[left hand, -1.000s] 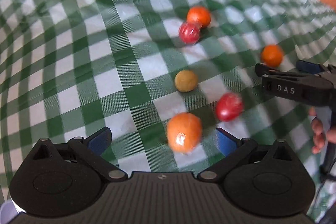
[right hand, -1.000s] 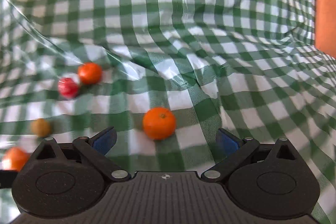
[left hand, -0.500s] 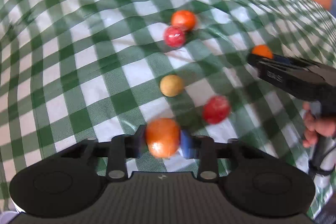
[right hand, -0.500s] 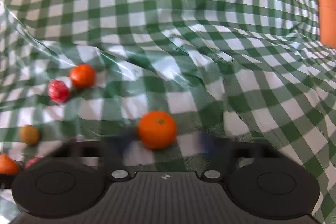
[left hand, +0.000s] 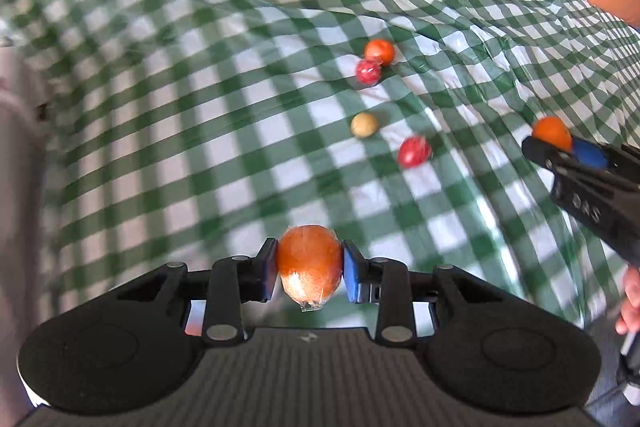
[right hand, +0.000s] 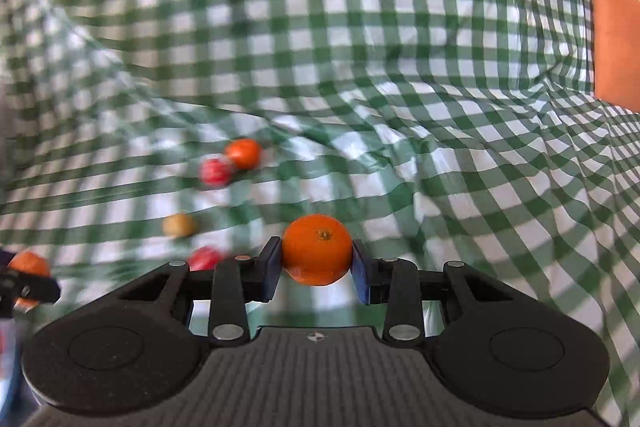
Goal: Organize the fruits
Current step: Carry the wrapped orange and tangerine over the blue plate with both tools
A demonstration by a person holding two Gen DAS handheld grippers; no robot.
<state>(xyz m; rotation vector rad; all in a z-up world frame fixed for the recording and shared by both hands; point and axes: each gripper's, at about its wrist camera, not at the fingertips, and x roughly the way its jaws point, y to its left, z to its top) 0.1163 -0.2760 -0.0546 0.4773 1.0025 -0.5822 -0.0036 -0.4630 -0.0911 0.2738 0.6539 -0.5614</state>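
both grippers are carrying fruit: the left gripper (left hand: pixel 310 267) is squeezing a wrapped orange (left hand: pixel 310 269), the right gripper (right hand: pixel 317 261) is pinching a bare orange (right hand: pixel 317 249). four fruits are sitting on the checked cloth (left hand: pixel 200 131). next likely calls for carrying both to one spot, none visible.

Left claw (left hand: pixel 310 269) and right claw (right hand: pixel 316 261) clamped.

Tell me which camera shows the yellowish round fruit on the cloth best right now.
The left wrist view: the yellowish fruit lies in the open on the checked cloth, fairly sharp, with nothing covering it. In the right wrist view the same fruit is smeared by motion blur, off to the left.
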